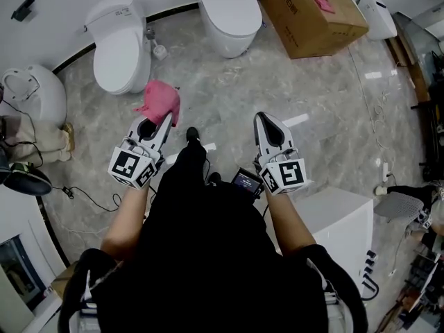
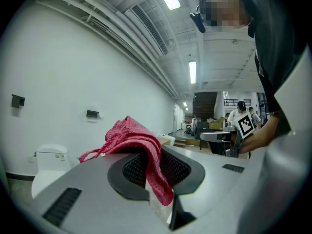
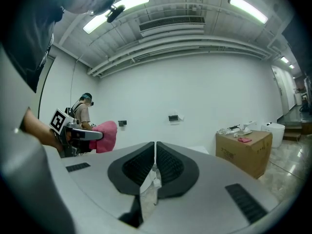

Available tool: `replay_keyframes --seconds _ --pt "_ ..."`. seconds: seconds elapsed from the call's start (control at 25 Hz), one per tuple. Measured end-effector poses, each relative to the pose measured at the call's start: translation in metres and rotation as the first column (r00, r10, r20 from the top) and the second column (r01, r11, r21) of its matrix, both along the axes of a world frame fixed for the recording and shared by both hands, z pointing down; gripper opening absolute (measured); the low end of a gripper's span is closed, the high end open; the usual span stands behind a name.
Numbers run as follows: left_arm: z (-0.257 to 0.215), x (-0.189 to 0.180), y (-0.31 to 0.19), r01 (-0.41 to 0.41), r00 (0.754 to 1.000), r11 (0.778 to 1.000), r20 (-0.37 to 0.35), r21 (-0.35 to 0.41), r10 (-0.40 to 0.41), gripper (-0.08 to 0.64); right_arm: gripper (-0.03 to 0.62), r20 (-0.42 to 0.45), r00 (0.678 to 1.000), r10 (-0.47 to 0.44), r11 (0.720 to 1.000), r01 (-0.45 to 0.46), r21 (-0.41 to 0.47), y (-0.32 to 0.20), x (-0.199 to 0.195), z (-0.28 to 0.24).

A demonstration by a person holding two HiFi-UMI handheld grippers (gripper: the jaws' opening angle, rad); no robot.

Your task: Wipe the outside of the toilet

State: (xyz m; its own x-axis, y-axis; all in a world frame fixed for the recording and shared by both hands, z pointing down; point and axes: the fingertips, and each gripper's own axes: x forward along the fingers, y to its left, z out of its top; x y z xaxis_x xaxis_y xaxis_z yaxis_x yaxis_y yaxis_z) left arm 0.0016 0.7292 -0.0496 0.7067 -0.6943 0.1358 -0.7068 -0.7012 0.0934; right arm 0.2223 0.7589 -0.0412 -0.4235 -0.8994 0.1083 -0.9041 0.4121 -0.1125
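Note:
My left gripper (image 1: 166, 118) is shut on a pink cloth (image 1: 161, 101), which bunches out past its tips; in the left gripper view the cloth (image 2: 139, 140) hangs between the jaws. My right gripper (image 1: 261, 116) is shut with nothing in it, and its jaws (image 3: 154, 152) meet in the right gripper view. Both are held above the marble floor in front of the person. A white toilet (image 1: 121, 44) with its lid down stands just beyond the left gripper, and it shows low at the left as the toilet (image 2: 48, 168). A second toilet (image 1: 229, 12) stands farther right.
A cardboard box (image 1: 312, 12) with small items on top sits at the back right. A round white fixture (image 1: 35, 96) and cables lie at the left. A white cabinet (image 1: 340, 220) stands by the person's right side. Other people stand far off in the room.

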Motion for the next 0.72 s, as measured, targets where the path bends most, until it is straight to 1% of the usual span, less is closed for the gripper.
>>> replay_keyframes --seconds 0.2,0.28,0.36,0.4,0.56,0.72 --pt "0.027 0.003 -0.059 0.004 1.000 1.000 -0.025 -0.024 -0.005 0.067 0.037 -0.027 1.000 0.012 1.000 -0.013 -0.026 -0.046 0.003 0.015" --pt "0.035 0.005 -0.089 -0.002 1.000 1.000 -0.001 -0.027 0.002 0.067 0.037 -0.038 0.999 0.007 0.999 -0.008 -0.037 -0.073 -0.001 0.018" --pt "0.038 0.009 -0.117 -0.024 0.999 1.000 0.034 -0.016 0.024 0.067 0.037 -0.053 0.999 0.005 0.999 -0.008 -0.053 -0.107 -0.006 0.017" --pt "0.037 0.010 -0.132 -0.033 0.999 0.999 0.037 -0.010 0.034 0.067 0.037 -0.055 0.998 0.009 0.998 -0.013 -0.062 -0.126 -0.008 0.016" --pt "0.039 0.004 -0.199 -0.058 0.998 0.998 0.015 -0.028 0.058 0.067 0.037 -0.052 0.999 0.016 0.998 -0.019 -0.067 -0.204 -0.023 0.005" --pt "0.048 -0.007 -0.261 -0.089 0.996 0.995 0.009 -0.040 0.089 0.067 0.037 -0.061 0.998 0.020 0.998 -0.024 -0.056 -0.264 -0.036 -0.006"
